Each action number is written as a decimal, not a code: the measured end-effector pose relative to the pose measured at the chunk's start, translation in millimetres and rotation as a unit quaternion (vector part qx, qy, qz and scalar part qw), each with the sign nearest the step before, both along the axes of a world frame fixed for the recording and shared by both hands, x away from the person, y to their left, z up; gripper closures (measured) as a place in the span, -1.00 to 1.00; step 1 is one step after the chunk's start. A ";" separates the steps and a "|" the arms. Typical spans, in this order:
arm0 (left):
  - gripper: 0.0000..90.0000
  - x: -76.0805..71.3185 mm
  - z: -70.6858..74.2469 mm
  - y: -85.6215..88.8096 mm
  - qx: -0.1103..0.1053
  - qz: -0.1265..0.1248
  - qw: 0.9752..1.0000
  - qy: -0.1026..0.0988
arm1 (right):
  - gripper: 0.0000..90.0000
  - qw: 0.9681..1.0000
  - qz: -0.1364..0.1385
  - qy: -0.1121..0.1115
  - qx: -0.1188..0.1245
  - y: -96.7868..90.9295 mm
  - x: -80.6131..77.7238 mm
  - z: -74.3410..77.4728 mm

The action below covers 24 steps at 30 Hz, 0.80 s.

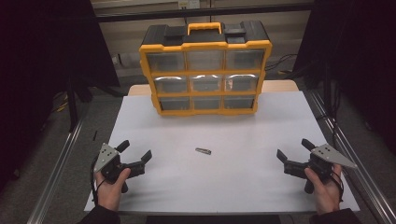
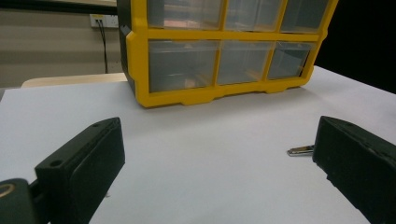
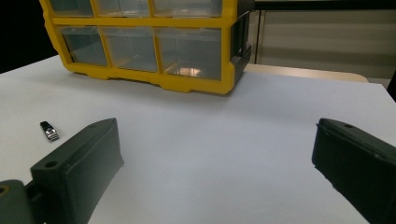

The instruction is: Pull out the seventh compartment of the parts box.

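White desk (image 1: 243, 186), yellow-and-black drawer organizer (image 1: 205, 70) upright at its far edge; left tool (image 1: 135, 156) and right tool (image 1: 292, 154) released, jaws wide, at near corners; small metal nail clipper (image 1: 203, 150) lying between them, untouched

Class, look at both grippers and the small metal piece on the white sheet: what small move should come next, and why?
Probably the left gripper should ease toward the small metal piece. Both grippers stand open and empty, apart from it, and the piece lies loose in front of the drawer cabinet, slightly nearer the left one.
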<state>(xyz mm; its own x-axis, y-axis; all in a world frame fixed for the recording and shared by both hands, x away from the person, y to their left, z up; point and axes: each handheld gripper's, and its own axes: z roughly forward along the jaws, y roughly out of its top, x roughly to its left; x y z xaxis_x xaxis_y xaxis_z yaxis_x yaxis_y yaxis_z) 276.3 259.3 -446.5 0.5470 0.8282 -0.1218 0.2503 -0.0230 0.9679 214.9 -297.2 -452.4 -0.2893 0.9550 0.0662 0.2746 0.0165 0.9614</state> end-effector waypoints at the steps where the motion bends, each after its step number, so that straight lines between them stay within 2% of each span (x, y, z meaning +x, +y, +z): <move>1: -0.95 0.3 -0.1 -0.4 0.001 -0.001 1.000 0.000 | -0.98 1.000 -0.001 0.000 0.002 -0.1 0.2 0.0; 3: -0.95 0.3 -0.3 -2.0 -0.005 0.001 1.000 0.002 | -0.98 1.000 0.000 0.002 0.002 -0.2 1.4 -0.5; 5: -0.95 0.1 -0.1 -1.4 0.005 -0.001 1.000 0.003 | -0.98 1.000 -0.001 0.001 0.000 -0.1 1.9 -0.7; 16: -0.95 1.2 -0.9 -3.5 0.012 -0.009 1.000 0.004 | -0.98 1.000 0.002 0.003 0.004 0.4 1.0 -0.1; 17: -0.96 3.8 -0.4 -4.0 0.030 -0.018 0.999 0.003 | -0.98 1.000 0.001 0.004 0.003 -0.3 0.3 -0.1; 21: -0.96 7.7 0.2 -7.1 0.037 -0.025 0.999 -0.002 | -0.98 1.000 0.001 0.004 0.005 -0.2 -0.1 -0.2; 24: -0.96 10.1 0.0 -10.0 0.051 -0.026 0.998 -0.006 | -0.98 1.000 -0.001 0.006 0.008 -1.5 -1.2 -0.6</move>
<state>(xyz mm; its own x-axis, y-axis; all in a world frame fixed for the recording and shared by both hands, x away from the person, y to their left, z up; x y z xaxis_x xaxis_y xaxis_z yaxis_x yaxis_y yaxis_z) 286.4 249.3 -446.4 0.5913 0.8059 -0.0316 0.2345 -0.1343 0.9628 213.7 -298.6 -452.9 -0.2872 0.9541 0.0851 0.2870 0.0009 0.9579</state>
